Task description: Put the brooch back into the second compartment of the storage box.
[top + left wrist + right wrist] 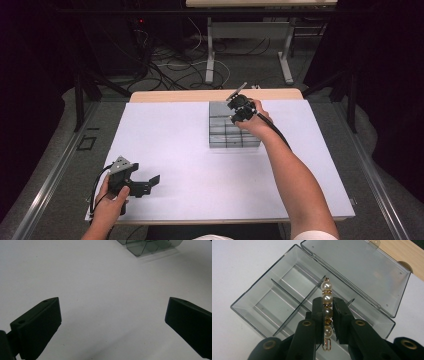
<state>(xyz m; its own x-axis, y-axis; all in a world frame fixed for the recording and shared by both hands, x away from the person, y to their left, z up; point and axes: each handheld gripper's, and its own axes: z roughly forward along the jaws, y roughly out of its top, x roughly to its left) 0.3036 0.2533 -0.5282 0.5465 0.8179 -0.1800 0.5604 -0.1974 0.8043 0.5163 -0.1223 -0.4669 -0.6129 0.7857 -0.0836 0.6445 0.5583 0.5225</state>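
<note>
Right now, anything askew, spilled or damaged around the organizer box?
Nothing stands out. The clear organizer box sits flat with its lid open, compartments bare. The right gripper holds a pearl bead strand above it; left gripper is open, apart.

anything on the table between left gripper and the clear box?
Nothing: bare white table between left gripper and clear box, per high view.

No readable text or label, as far as visible

Pearl-and-gold bead strand (pixel 327 311) upright over the open, clear, compartmented box (pixel 287 302) with flat lid.
</note>
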